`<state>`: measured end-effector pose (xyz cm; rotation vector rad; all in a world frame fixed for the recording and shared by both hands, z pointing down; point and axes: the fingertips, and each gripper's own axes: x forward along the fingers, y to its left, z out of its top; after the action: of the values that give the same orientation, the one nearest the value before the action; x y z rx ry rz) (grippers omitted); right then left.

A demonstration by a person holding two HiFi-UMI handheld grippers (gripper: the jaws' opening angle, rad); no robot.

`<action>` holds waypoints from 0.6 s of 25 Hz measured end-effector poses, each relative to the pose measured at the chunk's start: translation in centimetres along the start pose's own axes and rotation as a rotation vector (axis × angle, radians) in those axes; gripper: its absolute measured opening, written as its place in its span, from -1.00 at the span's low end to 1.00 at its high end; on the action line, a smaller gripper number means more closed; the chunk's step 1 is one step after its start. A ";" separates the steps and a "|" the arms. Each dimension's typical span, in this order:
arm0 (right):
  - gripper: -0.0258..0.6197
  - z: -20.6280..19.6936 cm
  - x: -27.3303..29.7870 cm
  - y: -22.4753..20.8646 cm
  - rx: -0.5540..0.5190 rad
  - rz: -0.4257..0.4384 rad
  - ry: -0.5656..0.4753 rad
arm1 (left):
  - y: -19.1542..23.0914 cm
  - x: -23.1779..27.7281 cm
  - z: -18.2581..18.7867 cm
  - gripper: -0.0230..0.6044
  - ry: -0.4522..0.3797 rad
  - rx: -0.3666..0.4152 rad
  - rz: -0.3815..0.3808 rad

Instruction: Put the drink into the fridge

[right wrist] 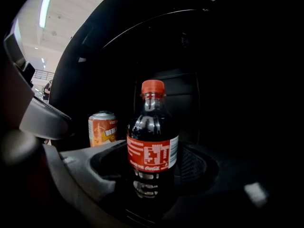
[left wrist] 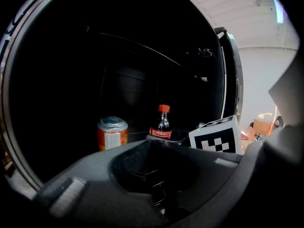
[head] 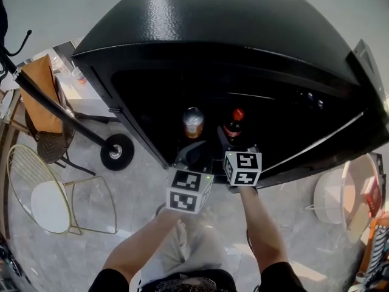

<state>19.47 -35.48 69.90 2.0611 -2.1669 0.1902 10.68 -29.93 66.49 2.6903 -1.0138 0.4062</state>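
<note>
Gripping cola bottle [right wrist: 152, 148] upright between its fingers [right wrist: 80, 172] — right gripper [right wrist: 153, 175] inside fridge [head: 182, 17]; left gripper [left wrist: 152, 167] empty, jaws apart, orange can [left wrist: 112, 133] ahead.

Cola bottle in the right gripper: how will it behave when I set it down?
The cola bottle looks nearly full, so it is probably heavy for its size. Tall and narrow, it may tip if released tilted. Its smooth rounded body could slip in the right gripper, or roll if it falls.
</note>
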 end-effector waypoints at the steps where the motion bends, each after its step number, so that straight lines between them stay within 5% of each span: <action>1: 0.03 0.0 0.0 0.0 0.001 -0.003 0.006 | 0.0 0.0 0.0 -0.91 0.002 0.000 -0.001; 15: 0.03 1.3 -2.5 -0.3 0.037 -0.016 0.077 | -0.7 -1.8 2.3 -0.91 0.039 -0.006 0.006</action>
<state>19.90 -33.28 68.16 2.0538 -2.1173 0.3052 10.25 -29.07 63.70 2.6637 -1.0106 0.4542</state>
